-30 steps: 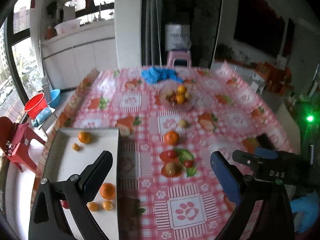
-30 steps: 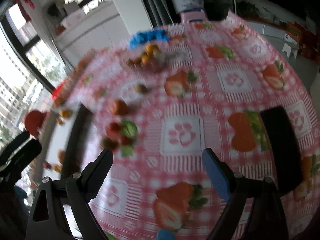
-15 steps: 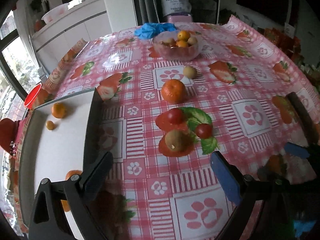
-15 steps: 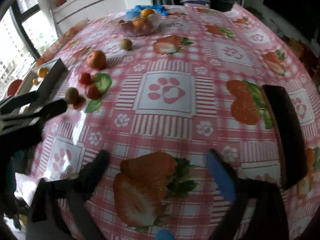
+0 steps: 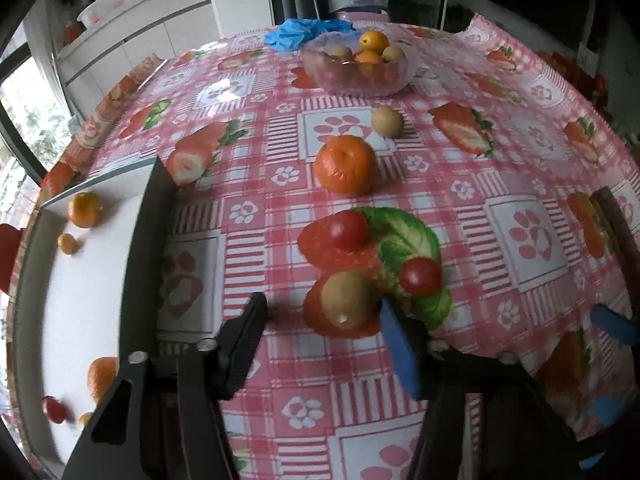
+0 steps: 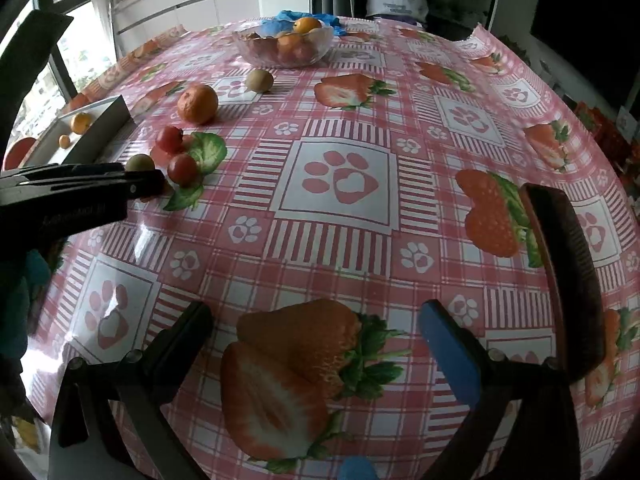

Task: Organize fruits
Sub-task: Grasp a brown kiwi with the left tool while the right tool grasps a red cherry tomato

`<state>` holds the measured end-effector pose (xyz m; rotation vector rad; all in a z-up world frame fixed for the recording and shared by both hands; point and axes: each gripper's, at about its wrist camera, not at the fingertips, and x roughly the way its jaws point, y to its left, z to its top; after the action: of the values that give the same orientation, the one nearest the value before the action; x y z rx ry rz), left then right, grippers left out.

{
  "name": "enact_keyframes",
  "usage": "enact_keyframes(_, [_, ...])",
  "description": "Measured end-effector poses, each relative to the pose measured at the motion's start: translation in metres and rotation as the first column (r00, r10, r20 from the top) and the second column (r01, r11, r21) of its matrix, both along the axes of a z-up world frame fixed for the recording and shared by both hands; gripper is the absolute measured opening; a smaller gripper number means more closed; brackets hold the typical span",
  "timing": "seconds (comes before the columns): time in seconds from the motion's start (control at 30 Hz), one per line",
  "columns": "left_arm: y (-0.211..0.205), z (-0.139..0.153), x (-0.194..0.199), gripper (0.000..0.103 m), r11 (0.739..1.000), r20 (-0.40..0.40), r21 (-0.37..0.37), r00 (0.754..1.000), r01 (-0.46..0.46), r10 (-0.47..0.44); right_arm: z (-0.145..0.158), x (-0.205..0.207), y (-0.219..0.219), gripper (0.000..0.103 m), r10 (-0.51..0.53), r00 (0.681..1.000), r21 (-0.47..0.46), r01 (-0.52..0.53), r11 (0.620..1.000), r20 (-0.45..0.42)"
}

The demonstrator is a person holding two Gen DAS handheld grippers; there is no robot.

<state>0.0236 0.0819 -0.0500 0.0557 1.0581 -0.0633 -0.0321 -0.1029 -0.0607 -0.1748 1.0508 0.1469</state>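
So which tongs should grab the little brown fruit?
Left. The left tongs are open right around the brown fruit. The right tongs are open over bare tablecloth, far off.

A pink-and-white checked cloth printed with red strawberries, green leaves and pink paw prints covers the tabletop [image 5: 472, 380]. On it sit 1 orange mandarin [image 5: 345, 164], 2 red cherry tomatoes [image 5: 348, 230] [image 5: 421, 276], a brownish-green kiwi [image 5: 349, 299] and a paler tan fruit [image 5: 387, 121]. A clear glass bowl [image 5: 359, 67] holds orange and tan fruit beside a bright blue crumpled cloth [image 5: 303, 33]. The white tray [image 5: 80, 304] with dark grey walls carries orange and red fruit. Each gripper pairs 1 black finger [image 5: 245, 344] with 1 blue finger [image 5: 398, 354].
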Motion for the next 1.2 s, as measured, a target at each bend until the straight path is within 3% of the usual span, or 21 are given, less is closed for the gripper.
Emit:
enact_keyframes(0.13, [-0.004,0.001,0.001,0.027,1.0,0.008,-0.02,1.0,0.022,-0.022,0.0,0.0,0.0,0.103,0.003,1.0,-0.002,-0.003,1.0,-0.003])
enact_keyframes(0.37, [0.006,0.002,-0.012,0.027,0.999,0.019,-0.031,1.0,0.009,-0.008,0.0,0.011,0.009,0.103,0.022,0.999,-0.01,-0.023,1.0,-0.037])
enact_keyframes(0.6, [0.027,0.017,-0.039,0.027,0.999,0.054,-0.051,0.999,-0.003,0.006,-0.001,0.034,0.051,0.102,0.104,0.994,-0.018,-0.104,0.994,-0.032])
enact_keyframes(0.83, [0.046,0.035,-0.06,0.027,0.997,0.088,-0.08,0.996,-0.02,0.027,-0.001,0.059,0.092,0.082,0.149,0.988,0.01,-0.149,0.989,-0.027])
enact_keyframes(1.07, [0.064,0.041,-0.073,0.027,0.994,0.099,-0.099,0.994,-0.041,0.051,-0.002,0.07,0.106,0.075,0.144,0.99,-0.007,-0.144,0.99,-0.006])
enact_keyframes(1.17, [0.069,0.044,-0.077,0.027,0.993,0.107,-0.111,0.992,-0.049,0.06,0.0,0.07,0.107,0.059,0.149,0.989,-0.003,-0.149,0.989,0.004])
enact_keyframes(1.2, [0.07,0.045,-0.078,0.027,0.992,0.111,-0.115,0.992,-0.051,0.063,0.001,0.069,0.107,0.047,0.15,0.989,0.002,-0.15,0.989,0.007])
